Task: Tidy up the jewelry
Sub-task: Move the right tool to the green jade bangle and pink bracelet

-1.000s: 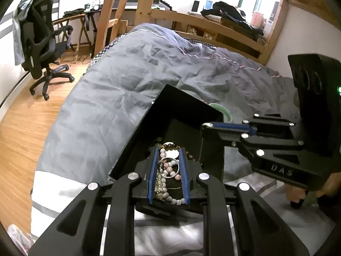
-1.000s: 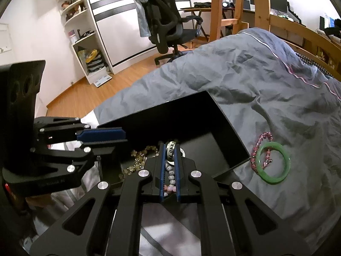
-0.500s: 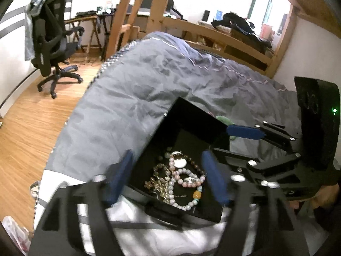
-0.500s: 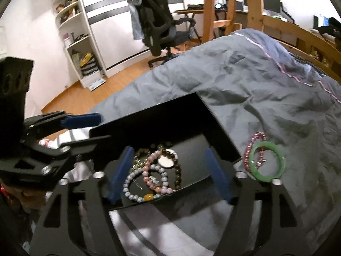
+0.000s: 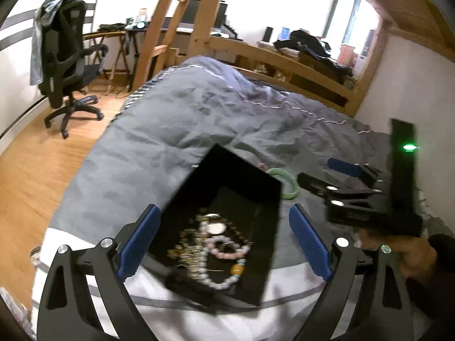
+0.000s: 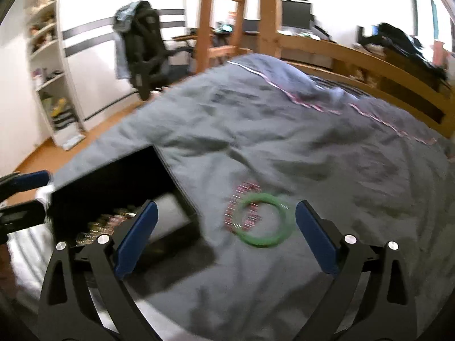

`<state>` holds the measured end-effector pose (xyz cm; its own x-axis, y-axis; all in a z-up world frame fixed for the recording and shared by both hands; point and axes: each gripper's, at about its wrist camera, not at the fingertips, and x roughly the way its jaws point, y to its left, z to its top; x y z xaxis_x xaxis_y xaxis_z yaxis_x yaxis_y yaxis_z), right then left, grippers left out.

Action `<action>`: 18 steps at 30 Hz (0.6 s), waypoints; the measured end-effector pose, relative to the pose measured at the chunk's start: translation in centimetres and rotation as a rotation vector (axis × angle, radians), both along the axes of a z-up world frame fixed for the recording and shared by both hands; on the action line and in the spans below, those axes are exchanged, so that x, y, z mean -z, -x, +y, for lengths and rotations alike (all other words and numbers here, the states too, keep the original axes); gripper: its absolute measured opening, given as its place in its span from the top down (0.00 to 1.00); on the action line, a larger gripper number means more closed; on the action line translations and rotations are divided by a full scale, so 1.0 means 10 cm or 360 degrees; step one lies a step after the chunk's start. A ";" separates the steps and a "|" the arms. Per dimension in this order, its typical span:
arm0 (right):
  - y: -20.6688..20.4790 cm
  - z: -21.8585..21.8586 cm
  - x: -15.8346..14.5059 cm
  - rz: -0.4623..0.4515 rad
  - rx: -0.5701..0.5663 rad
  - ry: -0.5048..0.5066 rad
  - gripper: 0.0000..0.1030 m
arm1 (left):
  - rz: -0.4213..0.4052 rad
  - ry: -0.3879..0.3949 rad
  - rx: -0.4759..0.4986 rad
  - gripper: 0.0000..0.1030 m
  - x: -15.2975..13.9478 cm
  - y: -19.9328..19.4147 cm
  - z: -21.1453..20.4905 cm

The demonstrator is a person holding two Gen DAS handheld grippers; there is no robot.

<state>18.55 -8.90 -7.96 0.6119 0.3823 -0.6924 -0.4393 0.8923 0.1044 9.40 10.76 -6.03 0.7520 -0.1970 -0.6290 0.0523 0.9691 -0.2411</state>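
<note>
Left wrist: black box (image 5: pixel 244 179) holds blurred, seemingly beaded bracelets (image 5: pixel 219 250).

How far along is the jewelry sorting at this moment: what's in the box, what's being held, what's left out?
Done: several beaded bracelets and gold chains lie in the black box. In hand: nothing; the left hand-held gripper and right hand-held gripper are both open. Left: the green bangle and the pink beaded bracelet under it lie on the grey duvet, between the right hand-held gripper's fingers.
</note>
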 end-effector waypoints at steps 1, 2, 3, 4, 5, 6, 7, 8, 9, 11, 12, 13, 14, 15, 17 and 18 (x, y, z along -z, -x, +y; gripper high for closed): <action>-0.05 -0.08 0.05 0.0024 0.0043 -0.0004 0.06 | -0.0004 0.0003 0.0027 0.12 0.00 0.00 -0.06; -0.07 -0.13 0.08 0.0040 0.0069 -0.0012 0.07 | -0.0013 0.0008 0.0054 0.12 0.01 0.01 -0.12; -0.11 -0.20 0.12 0.0066 0.0094 -0.0032 0.07 | -0.0016 0.0009 0.0076 0.12 0.02 0.01 -0.16; -0.13 -0.24 0.15 0.0084 0.0104 -0.0051 0.07 | -0.0016 0.0005 0.0113 0.12 0.04 0.01 -0.24; -0.15 -0.29 0.19 0.0110 0.0104 -0.0075 0.07 | -0.0016 0.0000 0.0136 0.12 0.06 0.01 -0.29; -0.17 -0.30 0.22 0.0125 0.0098 -0.0077 0.07 | -0.0015 -0.0007 0.0175 0.12 0.08 0.01 -0.36; -0.18 -0.30 0.25 0.0133 0.0088 -0.0066 0.07 | -0.0011 -0.0010 0.0197 0.12 0.10 0.01 -0.41; -0.20 -0.28 0.29 0.0146 0.0071 -0.0040 0.08 | -0.0006 -0.0013 0.0223 0.12 0.12 0.01 -0.46; -0.22 -0.26 0.34 0.0163 0.0053 -0.0019 0.11 | -0.0002 -0.0016 0.0242 0.12 0.14 0.02 -0.51; -0.27 -0.18 0.45 0.0201 0.0003 0.0031 0.22 | 0.0013 -0.0023 0.0260 0.12 0.18 0.01 -0.56; -0.30 -0.13 0.52 0.0217 -0.0019 0.0064 0.28 | 0.0020 -0.0026 0.0266 0.12 0.20 0.01 -0.58; -0.33 -0.08 0.57 0.0226 -0.0035 0.0079 0.30 | 0.0032 -0.0029 0.0273 0.12 0.23 0.00 -0.60; -0.35 -0.06 0.60 0.0232 -0.0044 0.0083 0.33 | 0.0042 -0.0032 0.0281 0.12 0.25 0.00 -0.61; -0.38 -0.01 0.65 0.0244 -0.0059 0.0083 0.35 | 0.0046 -0.0033 0.0284 0.12 0.26 0.00 -0.61; -0.43 0.07 0.73 0.0262 -0.0092 0.0104 0.39 | 0.0055 -0.0029 0.0291 0.12 0.28 0.00 -0.61; -0.45 0.11 0.78 0.0273 -0.0118 0.0122 0.41 | 0.0058 -0.0023 0.0290 0.12 0.29 -0.01 -0.61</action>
